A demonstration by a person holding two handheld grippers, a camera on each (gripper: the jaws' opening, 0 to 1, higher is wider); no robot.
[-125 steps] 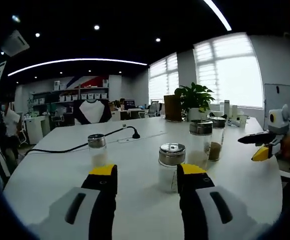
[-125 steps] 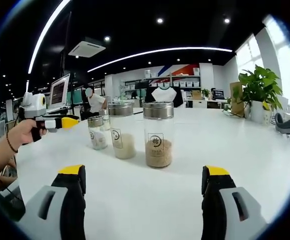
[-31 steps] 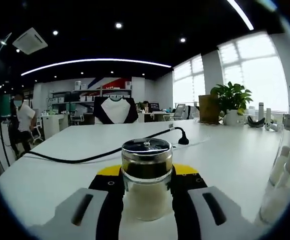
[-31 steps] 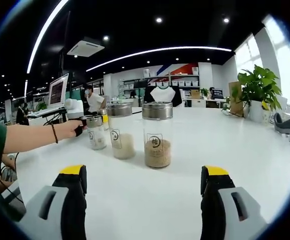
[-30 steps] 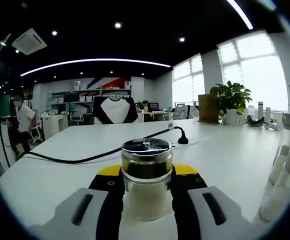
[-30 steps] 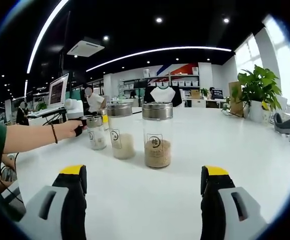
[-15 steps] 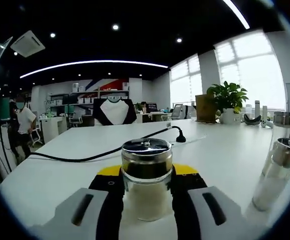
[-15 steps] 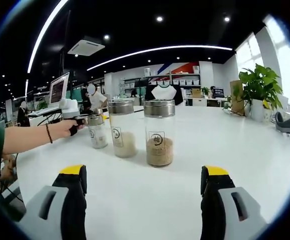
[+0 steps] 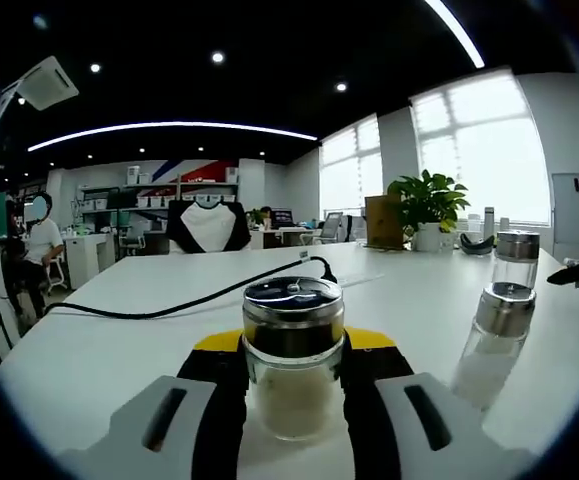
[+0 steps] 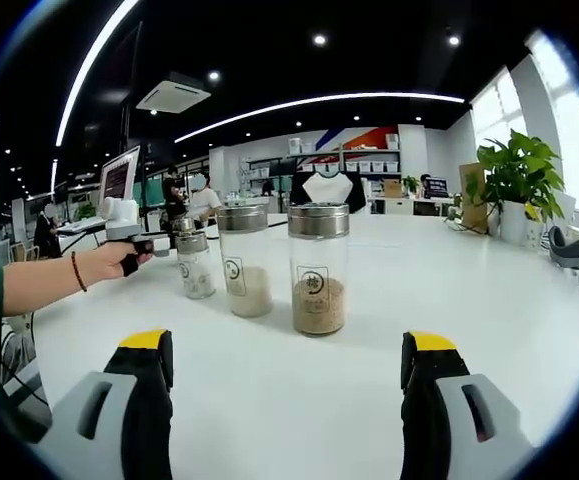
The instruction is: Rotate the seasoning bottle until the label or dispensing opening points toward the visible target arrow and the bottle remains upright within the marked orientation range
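White office table [image 10: 529, 330], seasoning bottles [image 10: 318, 268]

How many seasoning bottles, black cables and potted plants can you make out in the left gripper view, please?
Seasoning bottles: 3 (held bottle, short bottle, tall bottle)
Black cable: 1
Potted plant: 1
Total: 5

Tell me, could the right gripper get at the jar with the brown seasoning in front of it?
Probably yes. The right gripper is open and points at the brown seasoning jar, with bare table between them. The neighbouring jar stands apart to one side.
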